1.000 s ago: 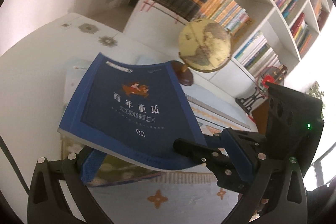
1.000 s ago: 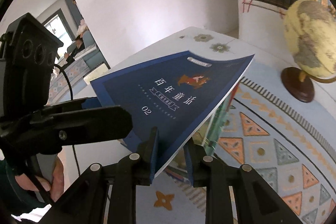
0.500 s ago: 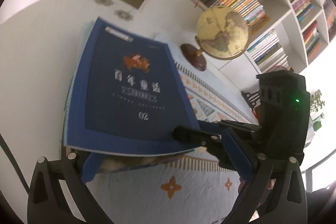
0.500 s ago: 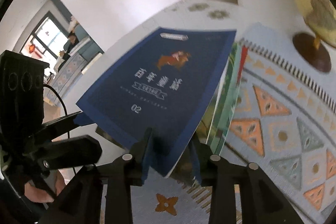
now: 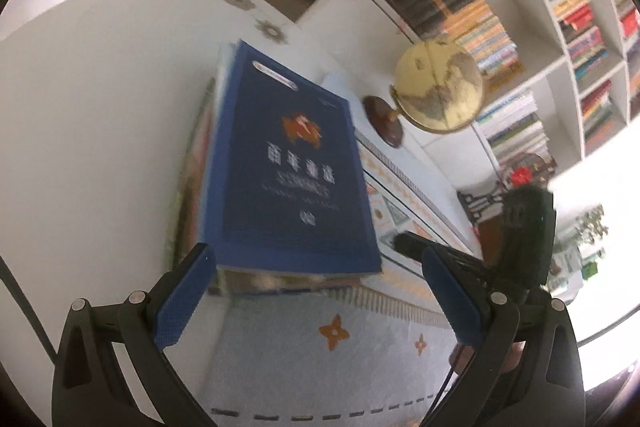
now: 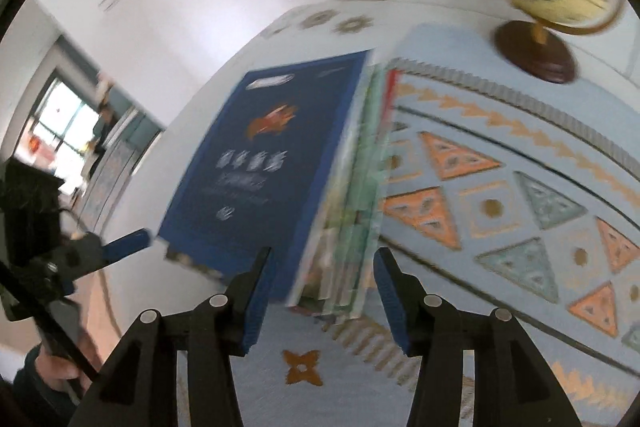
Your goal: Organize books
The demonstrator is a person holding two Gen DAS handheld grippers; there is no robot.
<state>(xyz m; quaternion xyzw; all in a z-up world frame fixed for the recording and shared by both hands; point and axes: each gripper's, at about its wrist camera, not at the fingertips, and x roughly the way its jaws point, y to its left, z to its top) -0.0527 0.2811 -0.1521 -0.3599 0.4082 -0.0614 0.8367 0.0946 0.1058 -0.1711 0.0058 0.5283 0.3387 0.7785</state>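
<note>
The blue book [image 5: 292, 167] is lying atop a stack [image 6: 352, 227]; left gripper [image 5: 316, 299] is standing open, right gripper [image 6: 324, 303] is opening, neither gripping anything.

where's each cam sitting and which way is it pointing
Left wrist: sits on the left gripper, angled down across the blue book toward the globe and bookshelf; its own open fingers show, with the other gripper at right.
Right wrist: sits on the right gripper, facing down over the book stack toward the wall; its jaws are opening, clear of the book.
Shared: blue book, globe, patterned mat.
</note>
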